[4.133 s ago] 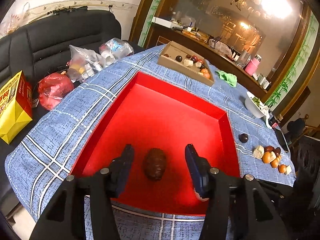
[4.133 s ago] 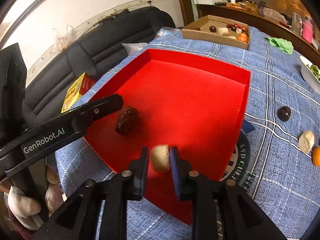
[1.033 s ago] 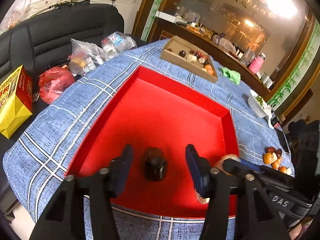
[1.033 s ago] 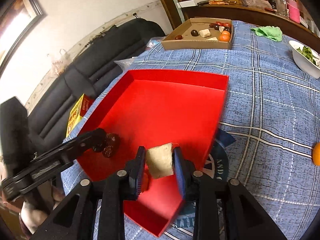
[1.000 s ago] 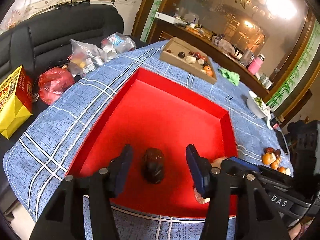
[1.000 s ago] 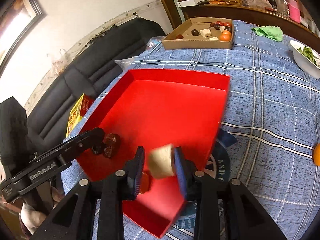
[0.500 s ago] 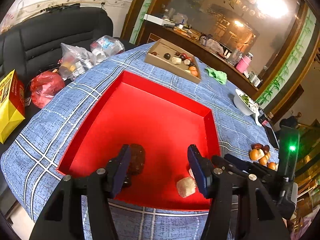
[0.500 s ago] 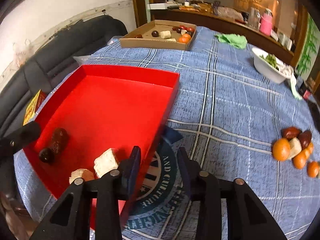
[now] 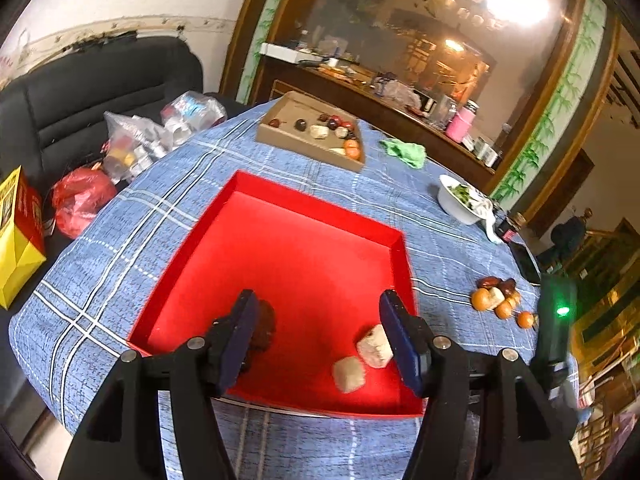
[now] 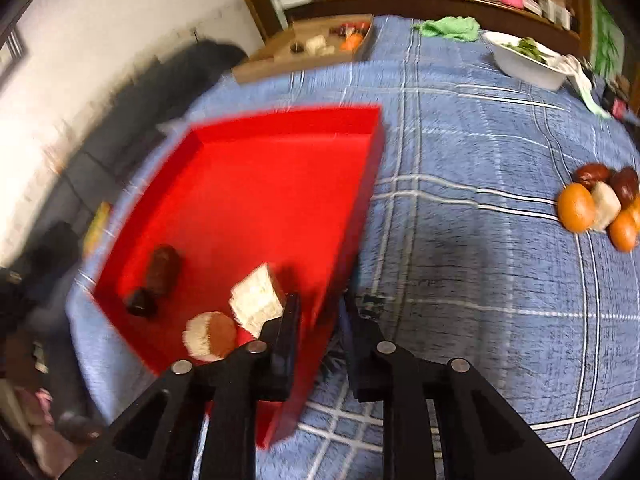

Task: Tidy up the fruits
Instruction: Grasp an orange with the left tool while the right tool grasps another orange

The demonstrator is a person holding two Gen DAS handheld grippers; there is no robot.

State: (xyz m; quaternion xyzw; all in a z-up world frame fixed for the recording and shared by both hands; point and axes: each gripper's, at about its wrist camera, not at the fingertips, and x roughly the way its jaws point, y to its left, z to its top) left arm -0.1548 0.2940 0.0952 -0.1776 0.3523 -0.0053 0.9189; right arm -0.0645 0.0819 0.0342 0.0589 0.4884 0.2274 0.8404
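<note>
While motion blur smears the red tray [image 10: 256,184], left gripper [image 9: 320,336] jaws gape wide, empty, half hiding a dark fruit [image 9: 262,326]; right gripper [image 10: 318,336] jaws part narrowly, empty.

Four fruits [image 9: 348,374] lie in the tray's [image 9: 320,208] near end; a fruit pile [image 9: 498,300] sits right of it.

left hand-held gripper [image 9: 318,330] jaws wide apart; right hand-held gripper [image 10: 320,312] parted, empty.

White bowl [image 9: 456,204] (greens inside), green cloth [image 9: 403,151]
</note>
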